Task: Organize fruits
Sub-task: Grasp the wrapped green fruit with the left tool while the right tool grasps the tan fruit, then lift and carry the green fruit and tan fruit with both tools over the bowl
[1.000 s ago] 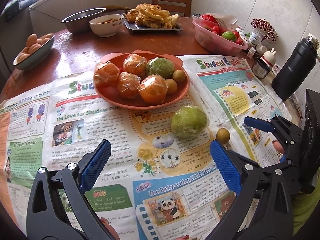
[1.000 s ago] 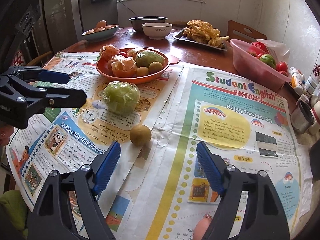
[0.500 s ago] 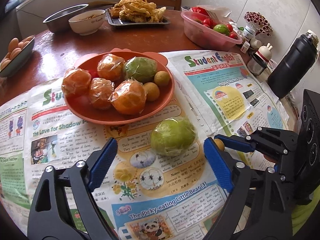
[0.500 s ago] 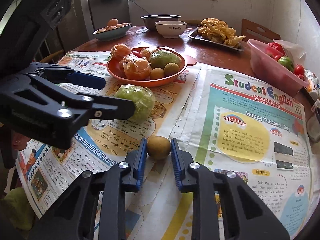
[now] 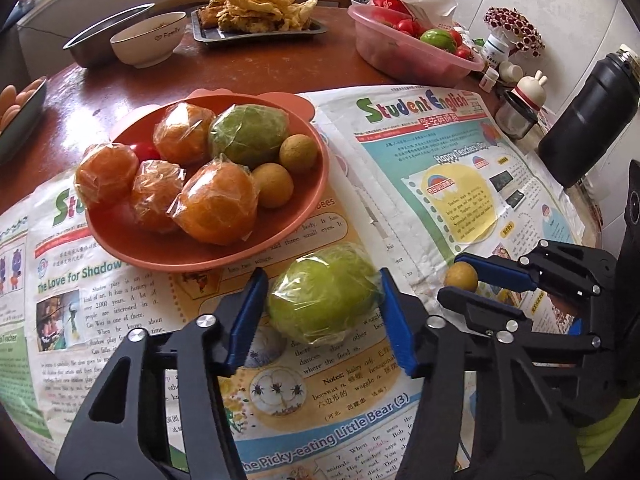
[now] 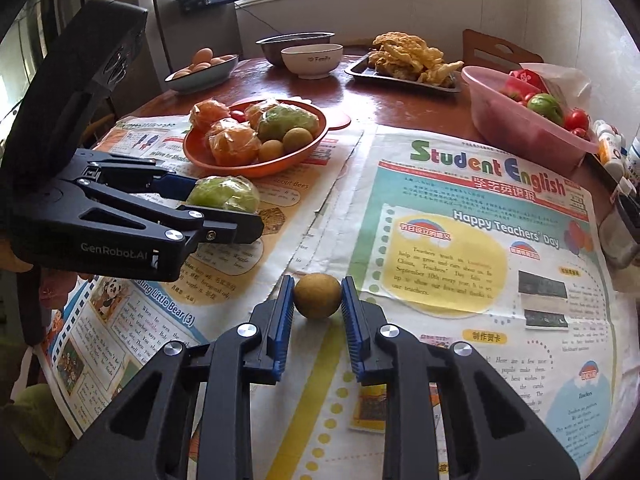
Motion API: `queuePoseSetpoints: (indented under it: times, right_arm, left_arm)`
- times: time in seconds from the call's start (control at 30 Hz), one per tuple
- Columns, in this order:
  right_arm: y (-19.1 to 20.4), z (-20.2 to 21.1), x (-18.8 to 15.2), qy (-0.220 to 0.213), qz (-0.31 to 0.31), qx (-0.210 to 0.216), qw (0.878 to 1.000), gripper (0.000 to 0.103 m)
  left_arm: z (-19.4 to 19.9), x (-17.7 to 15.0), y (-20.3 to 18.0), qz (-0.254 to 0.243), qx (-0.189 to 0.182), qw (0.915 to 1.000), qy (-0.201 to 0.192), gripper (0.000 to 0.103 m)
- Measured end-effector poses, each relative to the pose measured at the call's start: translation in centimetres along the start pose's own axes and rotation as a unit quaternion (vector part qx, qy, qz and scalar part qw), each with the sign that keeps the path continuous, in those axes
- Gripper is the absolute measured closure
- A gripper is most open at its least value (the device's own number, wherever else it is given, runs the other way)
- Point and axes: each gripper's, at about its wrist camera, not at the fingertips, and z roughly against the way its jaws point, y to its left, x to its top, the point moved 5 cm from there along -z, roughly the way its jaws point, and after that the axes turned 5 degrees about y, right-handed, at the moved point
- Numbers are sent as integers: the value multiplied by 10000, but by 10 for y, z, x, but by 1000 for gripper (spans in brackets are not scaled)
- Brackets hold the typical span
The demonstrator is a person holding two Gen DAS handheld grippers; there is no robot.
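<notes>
Two grips | right gripper clamped on small brown fruit; left gripper closing round wrapped green fruit | your risk: slick film slips.

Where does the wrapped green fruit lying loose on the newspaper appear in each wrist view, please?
Left wrist view: the wrapped green fruit sits low and centre, between the blue pads of the closing left gripper.
Right wrist view: the same fruit is at middle left, behind the left gripper's fingers.
Shared landmark: the orange plate of fruit just beyond it.
</notes>
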Motion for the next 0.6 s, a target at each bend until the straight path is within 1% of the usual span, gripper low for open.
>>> queuePoseSetpoints:
  times: [0.07, 0.23, 0.33, 0.6]
  right_arm:
    - [-2, 1, 1, -18, -30, -5, 10000, 80]
    - [-2, 1, 2, -36, -51, -14, 10000, 80]
    - [0, 3, 5, -67, -40, 1, 10000, 80]
    - [7, 10, 20, -211, 46, 36, 9998, 80]
  left_arm:
    - [0, -1, -2, -81, 71, 9999, -9, 59]
    - [5, -6, 0, -68, 55, 10000, -23, 60]
    - [12, -10, 5, -12, 25, 10000, -84, 60]
    - [39, -14, 26, 206, 126, 9993, -289, 60]
